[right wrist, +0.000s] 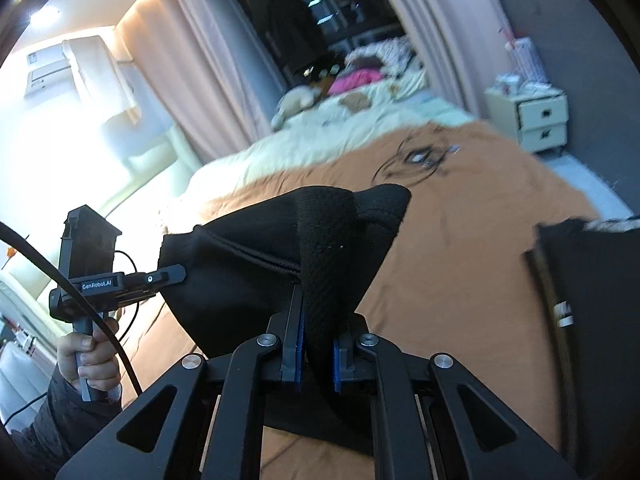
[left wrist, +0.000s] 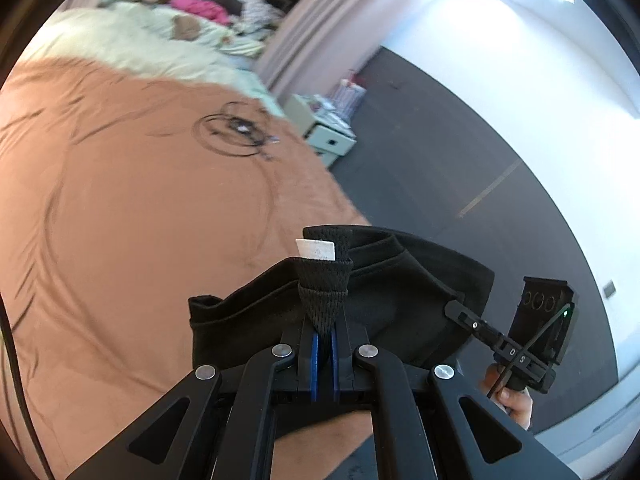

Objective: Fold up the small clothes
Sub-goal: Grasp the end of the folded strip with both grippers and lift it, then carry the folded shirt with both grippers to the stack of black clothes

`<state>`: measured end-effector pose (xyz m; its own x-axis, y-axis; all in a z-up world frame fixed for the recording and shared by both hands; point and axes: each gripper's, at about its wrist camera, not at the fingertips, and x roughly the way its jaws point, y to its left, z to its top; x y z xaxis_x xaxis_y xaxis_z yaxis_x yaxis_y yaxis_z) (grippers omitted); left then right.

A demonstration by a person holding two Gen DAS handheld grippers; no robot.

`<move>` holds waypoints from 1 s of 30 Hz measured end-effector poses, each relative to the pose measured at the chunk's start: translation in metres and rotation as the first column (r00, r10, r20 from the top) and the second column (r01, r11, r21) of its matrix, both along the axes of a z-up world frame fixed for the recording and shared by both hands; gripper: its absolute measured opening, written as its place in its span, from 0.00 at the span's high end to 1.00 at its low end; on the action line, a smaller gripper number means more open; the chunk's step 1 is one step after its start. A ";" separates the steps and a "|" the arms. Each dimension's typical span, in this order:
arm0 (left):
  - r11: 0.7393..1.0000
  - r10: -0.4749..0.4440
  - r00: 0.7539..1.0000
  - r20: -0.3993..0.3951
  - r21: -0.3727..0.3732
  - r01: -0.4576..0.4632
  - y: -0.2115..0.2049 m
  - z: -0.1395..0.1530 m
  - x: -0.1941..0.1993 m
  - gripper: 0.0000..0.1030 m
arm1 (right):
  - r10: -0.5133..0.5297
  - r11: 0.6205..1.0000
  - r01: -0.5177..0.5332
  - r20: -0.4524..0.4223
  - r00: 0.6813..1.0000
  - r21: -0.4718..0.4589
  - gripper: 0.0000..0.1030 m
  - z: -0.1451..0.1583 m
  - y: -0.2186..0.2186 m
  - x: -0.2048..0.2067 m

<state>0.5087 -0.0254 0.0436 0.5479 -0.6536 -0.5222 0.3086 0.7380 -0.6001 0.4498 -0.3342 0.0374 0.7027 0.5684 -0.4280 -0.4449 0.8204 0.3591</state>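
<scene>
A black cloth (left wrist: 400,280) is being held up over the orange blanket (left wrist: 140,220), low in the middle of both views. It is being pinched tight by the left gripper (left wrist: 324,320) and the right gripper (right wrist: 316,320). It looks soft, light and floppy, so its edges are best gripped.

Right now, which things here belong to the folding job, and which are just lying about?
Part of the job:
black garment, held up over the bed
left gripper, shut on it
right gripper, shut on it
orange bedspread

Just lying about:
nightstand
pink clothes
stuffed toy
curtains
</scene>
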 end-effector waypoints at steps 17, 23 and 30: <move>0.934 -0.354 0.929 0.105 -0.015 0.357 -0.200 0.086 -0.009 0.96 | -0.295 0.950 0.309 0.194 0.936 -0.051 0.94 0.082 -0.161 -0.189; 0.881 -0.467 0.875 0.126 -0.017 0.472 -0.269 0.102 -0.013 0.96 | -0.379 0.919 0.393 0.211 0.901 -0.026 0.94 0.085 -0.197 -0.258; 0.804 -0.587 0.794 0.159 -0.001 0.595 -0.346 0.115 -0.004 0.96 | -0.474 0.873 0.488 0.219 0.853 -0.011 0.94 0.079 -0.195 -0.306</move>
<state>0.5044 -0.3715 0.1584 0.1125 -0.8967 -0.4282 0.7603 0.3552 -0.5439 0.1438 -0.5293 0.1167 0.9561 0.1128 -0.2704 -0.0454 0.9688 0.2436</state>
